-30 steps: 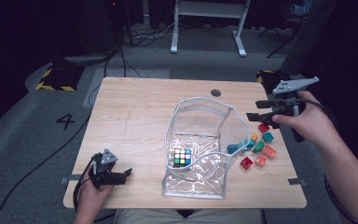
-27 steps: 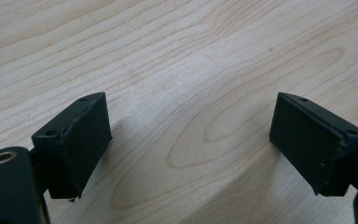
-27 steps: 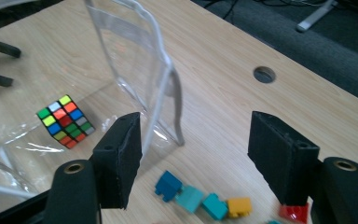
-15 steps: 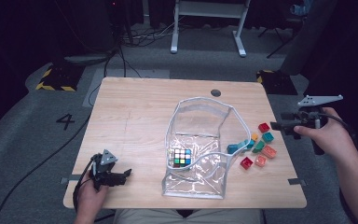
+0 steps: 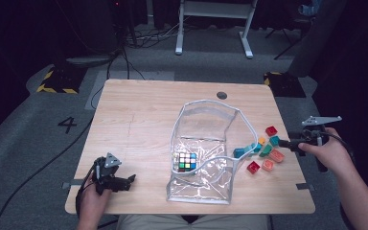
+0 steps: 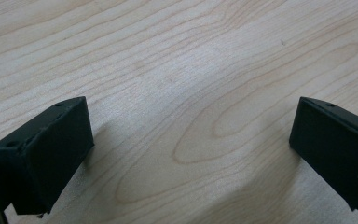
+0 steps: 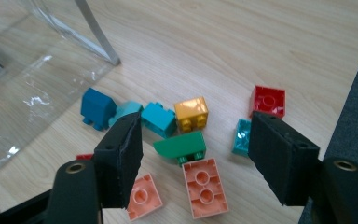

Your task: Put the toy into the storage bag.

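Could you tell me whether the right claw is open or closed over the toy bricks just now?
Open. The right claw hovers with its jaws wide apart above the green brick, gripping nothing.

glossy plastic bricks point(image 7: 200, 179), clear shiny bag point(image 5: 202, 143)

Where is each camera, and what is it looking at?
High view: above the person's side, looking forward and down on the light wooden table; forearms and both hands show.
Left gripper view: rides the left gripper, facing bare wood between open jaws.
Right gripper view: rides the right gripper, facing the pile of coloured plastic building bricks.
Shared: high and right gripper views both show the bricks and the clear plastic zip bag.
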The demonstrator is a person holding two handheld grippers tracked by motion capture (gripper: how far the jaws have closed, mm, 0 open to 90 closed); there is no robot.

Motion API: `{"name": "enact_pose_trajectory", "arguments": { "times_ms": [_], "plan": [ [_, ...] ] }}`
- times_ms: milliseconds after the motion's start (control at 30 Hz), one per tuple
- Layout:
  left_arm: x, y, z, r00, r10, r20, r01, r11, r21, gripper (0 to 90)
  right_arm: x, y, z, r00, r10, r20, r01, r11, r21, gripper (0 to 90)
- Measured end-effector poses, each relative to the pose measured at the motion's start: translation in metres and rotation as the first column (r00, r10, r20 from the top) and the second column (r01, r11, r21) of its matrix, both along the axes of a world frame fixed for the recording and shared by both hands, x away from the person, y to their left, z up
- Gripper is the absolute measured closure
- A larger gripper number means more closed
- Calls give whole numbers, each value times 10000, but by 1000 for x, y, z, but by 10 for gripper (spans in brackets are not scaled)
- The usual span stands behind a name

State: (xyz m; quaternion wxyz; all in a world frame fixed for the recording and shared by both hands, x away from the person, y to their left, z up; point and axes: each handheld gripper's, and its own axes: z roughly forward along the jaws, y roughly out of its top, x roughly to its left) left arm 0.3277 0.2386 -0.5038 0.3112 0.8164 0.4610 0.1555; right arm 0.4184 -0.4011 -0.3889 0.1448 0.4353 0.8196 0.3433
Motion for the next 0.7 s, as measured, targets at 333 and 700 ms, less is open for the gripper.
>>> {"name": "enact_pose_trajectory", "arguments": {
  "times_ms": [333,700],
  "plan": [
    [0,0,0,10000,-2,-6,2,10000,-8,0,1,-8,-38,9993,-91,-372,84,9998,-175,358],
    [0,0,0,10000,1,3,-1,10000,11,0,2,-9,-69,9958,26,-913,-93,9973,-732,416]
  ]
}}
